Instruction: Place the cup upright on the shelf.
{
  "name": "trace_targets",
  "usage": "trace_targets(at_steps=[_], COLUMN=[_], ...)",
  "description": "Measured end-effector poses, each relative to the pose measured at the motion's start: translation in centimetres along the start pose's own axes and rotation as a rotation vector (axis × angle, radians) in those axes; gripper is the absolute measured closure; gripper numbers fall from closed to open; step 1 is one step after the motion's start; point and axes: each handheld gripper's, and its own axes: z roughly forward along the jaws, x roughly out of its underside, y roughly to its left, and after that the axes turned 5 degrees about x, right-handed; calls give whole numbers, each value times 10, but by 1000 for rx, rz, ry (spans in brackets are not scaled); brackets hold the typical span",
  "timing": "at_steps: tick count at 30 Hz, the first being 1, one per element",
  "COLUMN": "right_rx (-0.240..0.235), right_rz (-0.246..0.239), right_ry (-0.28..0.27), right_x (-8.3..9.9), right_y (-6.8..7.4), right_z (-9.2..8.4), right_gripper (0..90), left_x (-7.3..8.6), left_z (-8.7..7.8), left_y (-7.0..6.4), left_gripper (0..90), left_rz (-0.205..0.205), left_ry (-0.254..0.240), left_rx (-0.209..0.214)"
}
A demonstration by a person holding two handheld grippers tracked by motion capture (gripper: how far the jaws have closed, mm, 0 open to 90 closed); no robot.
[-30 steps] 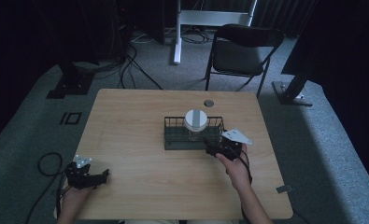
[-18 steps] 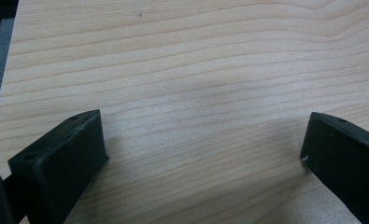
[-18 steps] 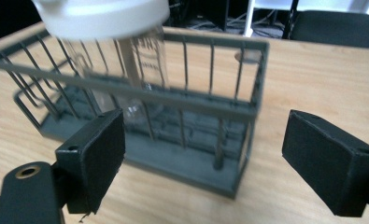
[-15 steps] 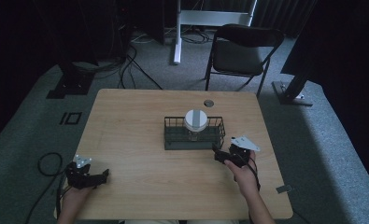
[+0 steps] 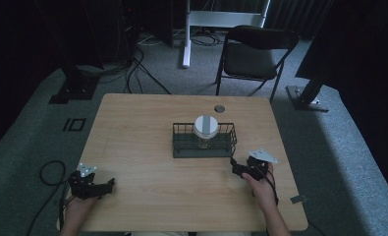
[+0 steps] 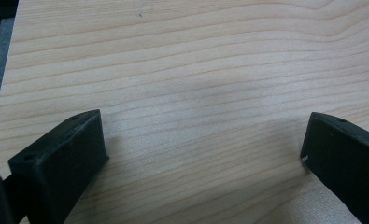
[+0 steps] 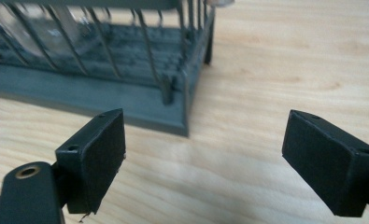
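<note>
A dark wire rack (image 5: 181, 145) stands at the middle of the wooden table (image 5: 142, 118), and a round white and grey object (image 5: 206, 126) stands upright in it. My right gripper (image 5: 236, 167) rests on the table just off the rack's near right corner, open and empty. In the right gripper view the rack's corner (image 7: 173, 100) lies a short way ahead of the spread jaws. My left gripper (image 5: 108, 184) sits at the table's near left, open, with bare wood (image 6: 196, 93) between its jaws.
A small round hole (image 5: 219, 108) marks the table behind the rack. Beyond the table's far edge stands a black folding chair (image 5: 253, 54). Cables and stand bases lie on the grey carpet. Bare wood stretches between the two grippers.
My right gripper has drawn back from the rack toward the near edge and now rests off its right corner. The left gripper has stayed in place.
</note>
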Motion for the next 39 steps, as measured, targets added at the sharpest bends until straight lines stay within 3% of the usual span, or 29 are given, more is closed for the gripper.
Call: trace_targets(at_steps=[8, 22, 33, 39], right_rx=[53, 160, 163, 162], right_rz=[-12, 27, 67, 114], right_ry=[43, 104, 171, 164], right_x=[9, 17, 20, 20], right_y=[-13, -30, -40, -45], right_z=[2, 3, 2, 1], right_gripper=[130, 130, 129, 125], left_x=[0, 0, 0, 0], left_z=[0, 0, 0, 0], left_y=[0, 0, 0, 0], left_gripper=[2, 2, 2, 2], left_rz=[0, 0, 0, 0], left_ry=[0, 0, 0, 0], left_rx=[0, 0, 0, 0])
